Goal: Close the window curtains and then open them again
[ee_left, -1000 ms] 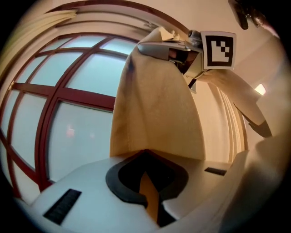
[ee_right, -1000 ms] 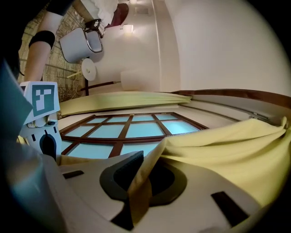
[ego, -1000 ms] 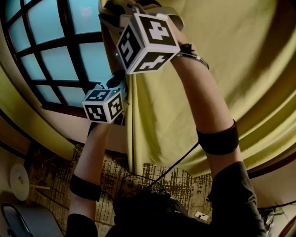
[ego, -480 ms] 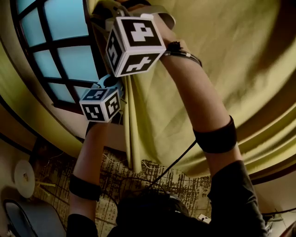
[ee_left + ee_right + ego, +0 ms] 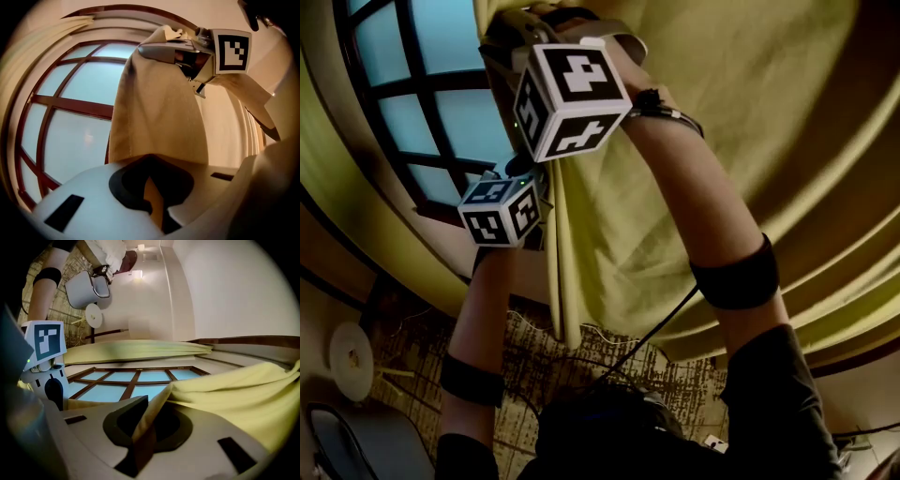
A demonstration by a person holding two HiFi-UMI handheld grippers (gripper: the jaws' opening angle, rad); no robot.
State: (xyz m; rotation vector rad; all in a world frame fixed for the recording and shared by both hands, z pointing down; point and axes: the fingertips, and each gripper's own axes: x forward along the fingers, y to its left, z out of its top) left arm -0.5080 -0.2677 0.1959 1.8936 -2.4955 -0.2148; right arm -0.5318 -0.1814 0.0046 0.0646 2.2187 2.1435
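A yellow right-hand curtain (image 5: 741, 141) hangs over a dark-framed window (image 5: 441, 84). Its leading edge (image 5: 558, 244) runs down the middle of the head view. My right gripper (image 5: 517, 42) is high on that edge, and its jaws are shut on a fold of curtain cloth (image 5: 150, 413). My left gripper (image 5: 532, 183) is lower on the same edge, its jaws shut on the cloth (image 5: 152, 197). The left gripper view shows the right gripper (image 5: 180, 51) pinching the curtain above. Another curtain, the left-hand one (image 5: 356, 206), stays gathered at the window's left side.
Window glass (image 5: 75, 122) shows between the two curtains. Below are a patterned floor (image 5: 544, 356), a round white object (image 5: 349, 356) at lower left and a dark chair (image 5: 347, 450). A cable (image 5: 656, 328) hangs from my right arm.
Both grippers have moved left across the window with the curtain edge in them. Less glass shows between the two curtains than before.
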